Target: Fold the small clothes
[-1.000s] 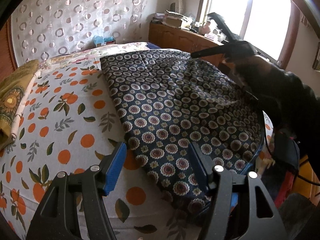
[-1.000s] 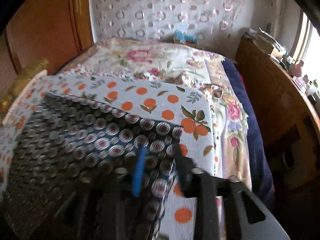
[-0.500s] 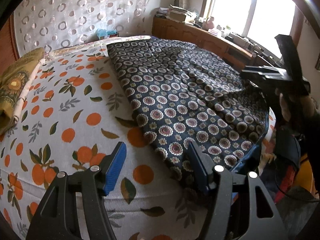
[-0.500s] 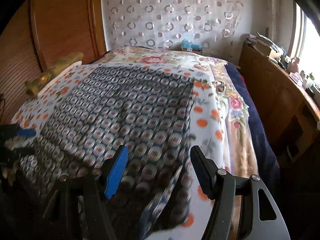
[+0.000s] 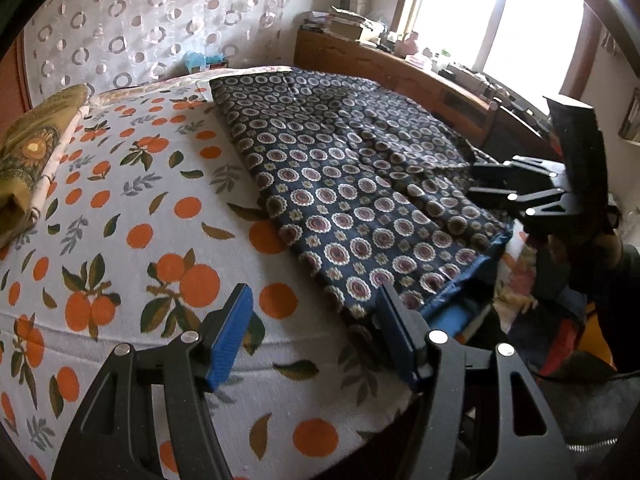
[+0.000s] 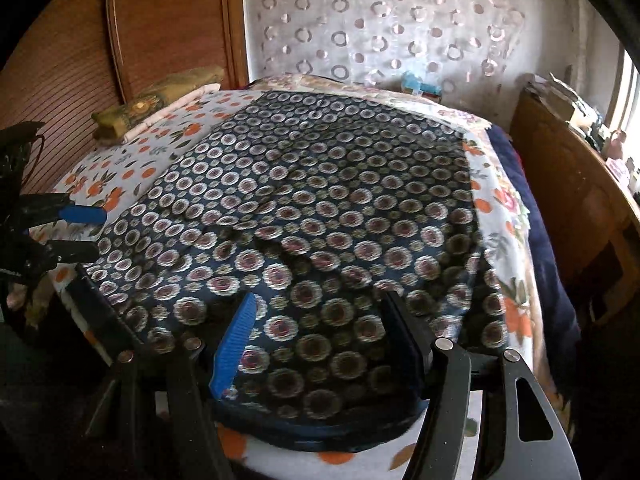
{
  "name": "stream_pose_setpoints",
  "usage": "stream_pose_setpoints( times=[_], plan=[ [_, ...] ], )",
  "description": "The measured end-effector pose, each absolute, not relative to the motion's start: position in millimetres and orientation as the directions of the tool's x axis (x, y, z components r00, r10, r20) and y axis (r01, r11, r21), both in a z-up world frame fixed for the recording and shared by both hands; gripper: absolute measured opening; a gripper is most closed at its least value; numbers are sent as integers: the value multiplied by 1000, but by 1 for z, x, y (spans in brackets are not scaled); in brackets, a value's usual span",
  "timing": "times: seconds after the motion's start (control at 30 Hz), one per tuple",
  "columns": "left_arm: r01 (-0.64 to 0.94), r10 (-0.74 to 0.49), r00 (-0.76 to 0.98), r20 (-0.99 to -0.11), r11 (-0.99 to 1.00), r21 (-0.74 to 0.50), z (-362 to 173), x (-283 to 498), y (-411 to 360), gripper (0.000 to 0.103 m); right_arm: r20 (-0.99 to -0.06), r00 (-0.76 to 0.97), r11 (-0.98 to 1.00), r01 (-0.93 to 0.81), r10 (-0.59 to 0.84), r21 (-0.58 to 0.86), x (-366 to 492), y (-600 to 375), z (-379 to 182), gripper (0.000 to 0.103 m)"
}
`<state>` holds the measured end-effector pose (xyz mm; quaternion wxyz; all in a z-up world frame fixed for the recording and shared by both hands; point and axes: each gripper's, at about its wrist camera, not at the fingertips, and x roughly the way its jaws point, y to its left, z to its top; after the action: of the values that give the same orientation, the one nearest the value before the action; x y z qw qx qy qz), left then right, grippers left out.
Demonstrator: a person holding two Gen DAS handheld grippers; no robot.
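Observation:
A dark navy garment with round flower medallions (image 5: 352,184) lies spread flat on the bed, and it fills the right wrist view (image 6: 320,216). My left gripper (image 5: 316,332) is open and empty, hanging above the bed's near edge just left of the garment's near corner. My right gripper (image 6: 320,340) is open and empty above the garment's near hem. The right gripper also shows in the left wrist view (image 5: 480,180) at the garment's right edge. The left gripper shows in the right wrist view (image 6: 80,232) at the left edge.
The bed has a white sheet printed with oranges (image 5: 120,216). A folded yellow-green cloth (image 5: 28,152) lies at its far left. A wooden sideboard (image 5: 400,76) with clutter runs under the window. A wooden headboard (image 6: 168,28) and patterned curtain (image 6: 400,20) stand behind.
The right gripper let go of the garment's corner, opened and drew back to the near hem. The garment now lies flat. The left gripper pulled back slightly toward the bed's edge.

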<state>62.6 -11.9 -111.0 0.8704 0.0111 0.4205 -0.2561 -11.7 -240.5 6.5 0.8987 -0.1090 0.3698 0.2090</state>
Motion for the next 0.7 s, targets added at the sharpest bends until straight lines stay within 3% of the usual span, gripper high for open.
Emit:
stream_pose_setpoints(
  times=[0.17, 0.4, 0.47, 0.53, 0.7],
  plan=[
    [468, -483, 487, -727, 848, -250, -111, 55, -8, 63, -714, 634, 883, -467, 297, -47, -15, -234, 7, 67],
    [513, -514, 451, -730, 818, -259, -114, 48, -23, 41, -706, 641, 885, -464, 301, -44, -23, -234, 12, 67],
    [524, -520, 441, -731, 811, -261, -114, 48, -26, 29, -705, 641, 885, -463, 304, -40, -25, -235, 12, 67],
    [532, -534, 429, -728, 801, -274, -113, 47, -28, 10, -703, 642, 884, -466, 304, -43, -27, -236, 14, 67],
    [533, -579, 466, -669, 787, -310, -85, 52, -26, 5, -716, 615, 874, -486, 332, -13, -33, -238, 18, 67]
  ],
)
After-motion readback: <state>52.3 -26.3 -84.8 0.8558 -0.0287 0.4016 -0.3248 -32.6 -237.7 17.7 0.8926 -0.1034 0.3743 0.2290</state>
